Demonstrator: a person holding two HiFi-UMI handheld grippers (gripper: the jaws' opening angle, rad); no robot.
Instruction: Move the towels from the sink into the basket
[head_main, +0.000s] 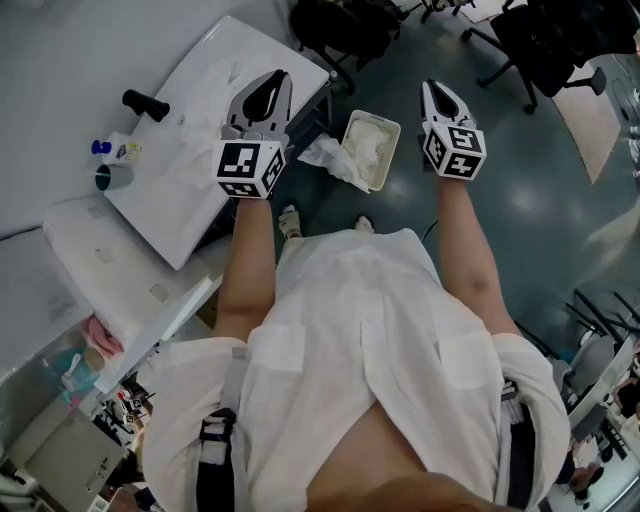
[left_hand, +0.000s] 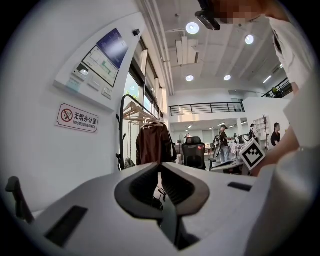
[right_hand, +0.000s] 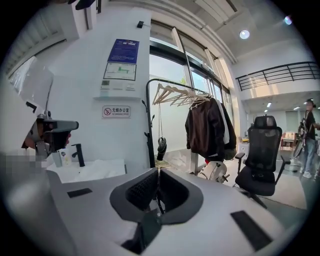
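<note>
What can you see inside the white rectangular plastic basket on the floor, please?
The white rectangular plastic basket holds a crumpled white towel. A second white towel lies against its left edge on the floor. The basket's bottom beneath is covered.

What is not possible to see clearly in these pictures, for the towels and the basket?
Sink, head view: the left tongs cover part of the basin, and white cloth blends with it, so the towels there cannot be counted.
Basket, head view: too small to count the towels inside.
Floor near the basket, head view: partly hidden by the person's shirt.
</note>
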